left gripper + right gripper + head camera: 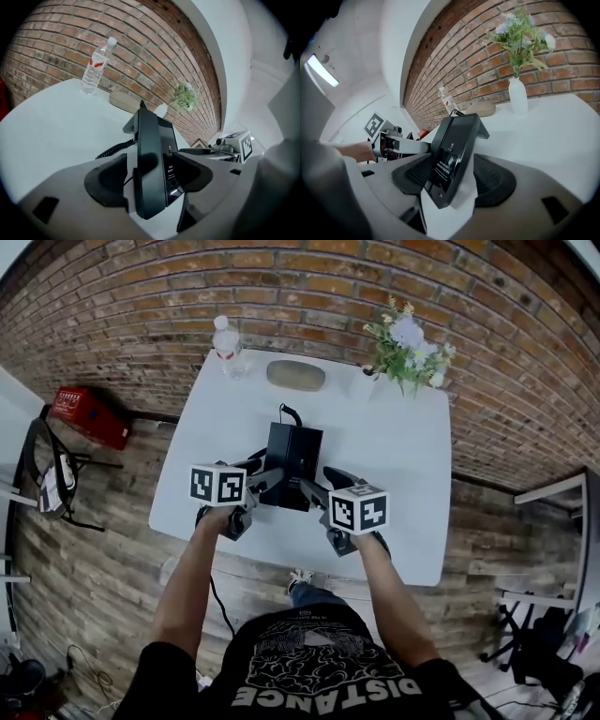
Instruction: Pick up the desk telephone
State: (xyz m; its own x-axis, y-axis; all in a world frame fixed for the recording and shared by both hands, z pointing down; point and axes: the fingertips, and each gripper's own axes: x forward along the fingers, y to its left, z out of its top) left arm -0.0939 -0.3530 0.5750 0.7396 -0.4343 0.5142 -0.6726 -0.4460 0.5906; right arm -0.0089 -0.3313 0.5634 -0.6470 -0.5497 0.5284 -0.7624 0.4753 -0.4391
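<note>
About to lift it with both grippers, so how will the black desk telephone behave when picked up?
The desk telephone looks stiff, though its glossy face may slip. The handset, resting along its side, could drop if tilted. The coiled cord will likely drag.

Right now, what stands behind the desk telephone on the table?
Behind the desk telephone: its cord, a tan oval object, a water bottle, a vase of flowers. The telephone's body hides where the cord plugs in.

Bright even light w/ soft shadows; heavy fisheye warp at edges, gripper-view corners black.
</note>
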